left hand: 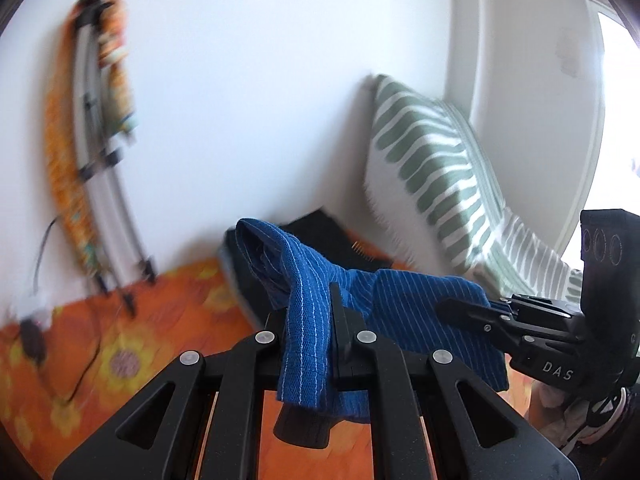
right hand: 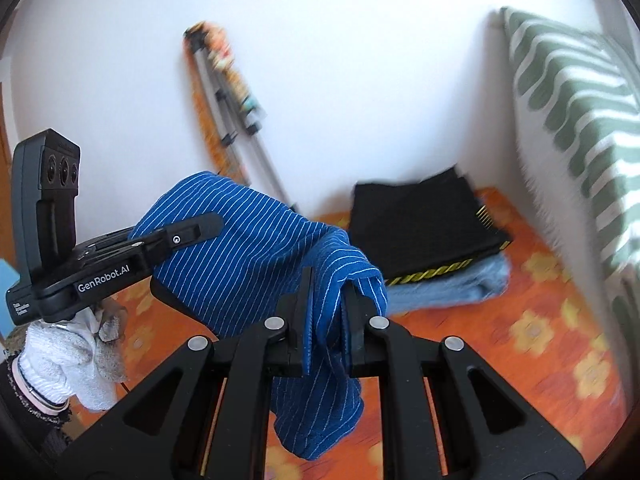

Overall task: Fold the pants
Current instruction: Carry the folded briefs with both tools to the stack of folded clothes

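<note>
We've got the blue pinstriped pants [left hand: 384, 300] bunched and lifted clear of the orange floral bedcover [left hand: 120, 344], slung between the two tools. Left hand-held gripper [left hand: 308, 344] is closed tight on a hanging fold of the fabric; right hand-held gripper [right hand: 326, 340] is likewise clamped on another fold, cloth draping below its fingers. Key relation: the pants' long axis runs side to side from one clamp to the other, so neither hand is nearer, both are already on it. The slack sags between them, so we judge the next move needs the two grips pulled apart along that axis to flatten the cloth before it goes down on the bedcover. Relative to the pants: the folded stack [right hand: 432, 240] lies just beyond them against the wall, the striped pillow [right hand: 576, 120] stands to the right of the stack, the tripod [right hand: 236, 120] leans on the wall to its left. Count: one pair of pants in hand, two hand-held grippers, a stack of at least two folded pieces (black on light blue), one pillow clearly, one tripod.
</note>
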The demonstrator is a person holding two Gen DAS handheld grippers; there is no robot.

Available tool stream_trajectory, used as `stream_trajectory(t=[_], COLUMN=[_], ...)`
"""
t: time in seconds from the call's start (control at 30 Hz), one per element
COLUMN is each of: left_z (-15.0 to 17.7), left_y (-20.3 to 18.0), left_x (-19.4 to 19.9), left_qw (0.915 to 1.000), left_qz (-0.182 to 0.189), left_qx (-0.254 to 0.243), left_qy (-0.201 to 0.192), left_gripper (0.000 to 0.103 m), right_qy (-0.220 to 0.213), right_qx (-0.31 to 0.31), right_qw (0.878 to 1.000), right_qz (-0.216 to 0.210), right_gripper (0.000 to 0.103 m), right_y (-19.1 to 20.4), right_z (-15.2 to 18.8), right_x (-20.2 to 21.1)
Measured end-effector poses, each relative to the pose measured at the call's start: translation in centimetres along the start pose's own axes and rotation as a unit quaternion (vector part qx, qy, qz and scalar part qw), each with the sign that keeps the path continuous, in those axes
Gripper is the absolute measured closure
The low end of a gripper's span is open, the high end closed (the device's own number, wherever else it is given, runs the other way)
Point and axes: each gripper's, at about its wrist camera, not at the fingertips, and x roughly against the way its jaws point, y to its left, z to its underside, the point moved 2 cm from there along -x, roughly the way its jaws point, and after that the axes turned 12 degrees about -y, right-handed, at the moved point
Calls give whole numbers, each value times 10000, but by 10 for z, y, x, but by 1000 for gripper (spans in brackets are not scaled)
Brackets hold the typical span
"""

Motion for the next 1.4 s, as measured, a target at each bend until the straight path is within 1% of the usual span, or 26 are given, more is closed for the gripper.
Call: stream_trajectory(t=[0.07, 0.2, 0.3, 0.4, 0.53, 0.6, 0.67, 0.73, 0.83, 0.93, 0.97, 1.0, 1.03, 1.07, 1.13, 1.17, 1.23, 1.33, 1.37, 1.4], left_z=[-10, -23, -28, -26, -15, -7, 7, 28, 52, 66, 71, 73, 76, 78, 81, 83, 85, 84, 85, 85], left_y=[-9, -24, -31, -27, -8, 9, 33, 61, 89, 106, 113, 117, 119, 120, 121, 119, 119, 120, 119, 119], left_x=[-20, -66, -104, -140, -185, -198, -210, -219, -225, -223, -220, -218, -218, -217, -213, -212, -213, -217, -221, -220], left_qw=[9999, 9994, 9986, 9976, 9968, 9962, 9944, 9906, 9870, 9844, 9830, 9822, 9816, 9815, 9818, 9820, 9824, 9819, 9815, 9814], left_qz=[100, 295, 372, 369, 224, 54, -175, -429, -690, -785, -795, -796, -796, -789, -760, -737, -756, -725, -721, -728], left_qx=[22, 114, 277, 502, 738, 847, 1032, 1302, 1431, 1539, 1624, 1668, 1699, 1706, 1695, 1697, 1660, 1691, 1713, 1712], left_qy=[-81, -165, -238, -298, -226, -200, -127, 48, 241, 328, 329, 339, 347, 356, 391, 387, 403, 440, 458, 472], left_gripper=[95, 95, 95, 95, 95, 95, 95, 95, 95, 95, 95, 95, 95, 95, 95, 95, 95, 94, 94, 93], right_qy=[-123, -232, -240, -207, -62, 25, 153, 398, 971, 1299, 1372, 1400, 1390, 1333, 1177, 1117, 1180, 1413, 1485, 1515], right_qx=[58, 194, 359, 629, 756, 797, 749, 518, -36, -355, -443, -552, -697, -978, -1373, -1498, -1510, -1330, -1169, -1034], right_qw=[9998, 9986, 9970, 9943, 9930, 9931, 9941, 9959, 9943, 9901, 9888, 9880, 9874, 9861, 9835, 9824, 9813, 9802, 9807, 9814], right_qz=[134, 436, 638, 833, 902, 856, 771, 622, 448, 391, 392, 347, 281, 152, -31, -15, 160, 385, 506, 574], right_gripper=[92, 92, 92, 92, 92, 92, 92, 92, 90, 86, 81, 73, 68, 60, 56, 54, 54, 55, 65, 80], right_y=[-20, -58, -86, -108, -132, -138, -142, -149, -168, -185, -192, -198, -203, -211, -222, -227, -232, -226, -222, -219], right_z=[-17, -48, -71, -87, -97, -94, -84, -71, -43, -28, -26, -25, -26, -29, -35, -40, -44, -43, -41, -40], right_x=[-2, -17, -36, -60, -107, -138, -169, -198, -241, -258, -260, -260, -259, -257, -254, -255, -265, -285, -289, -293])
